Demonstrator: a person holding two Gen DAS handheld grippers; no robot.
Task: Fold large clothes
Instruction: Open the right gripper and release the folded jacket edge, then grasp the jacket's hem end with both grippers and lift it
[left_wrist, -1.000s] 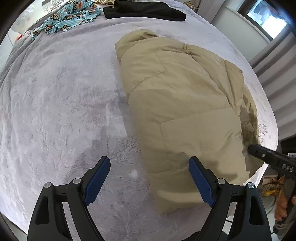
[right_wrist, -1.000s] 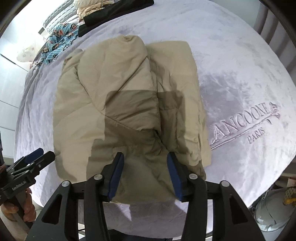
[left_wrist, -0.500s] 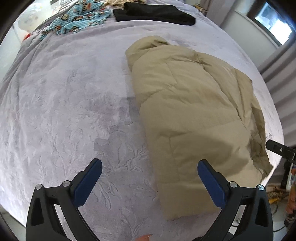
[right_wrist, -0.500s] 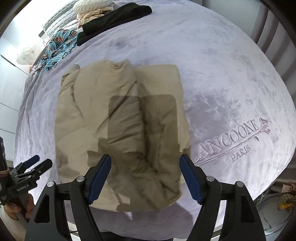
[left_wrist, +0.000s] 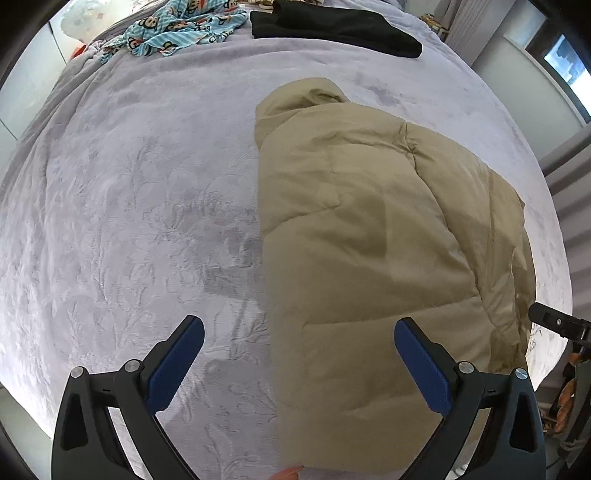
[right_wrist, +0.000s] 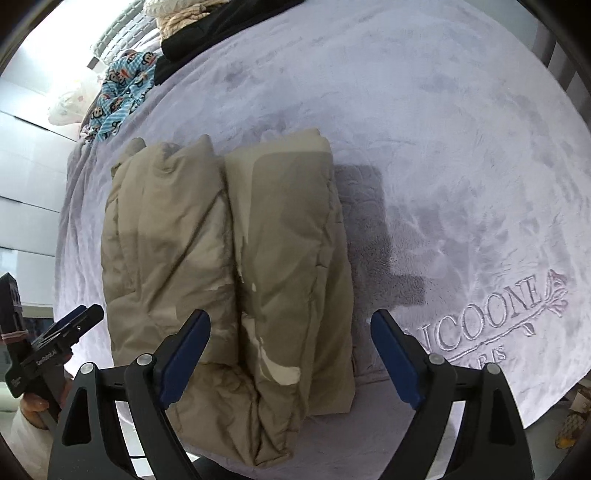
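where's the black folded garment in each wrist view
Left wrist: the black garment lies at the top centre, on the far part of the bed, right of the blue monkey-print cloth.
Right wrist: the same garment sits top left, up and right of that cloth.
Shared landmark: the folded tan padded jacket.

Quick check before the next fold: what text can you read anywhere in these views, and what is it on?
"NCOONE": embroidered on the lilac blanket, its first letters hidden behind the right gripper.
"PARIS": beneath it, partly hidden, only the last letters legible.
White lettering on the left gripper: too small to read.
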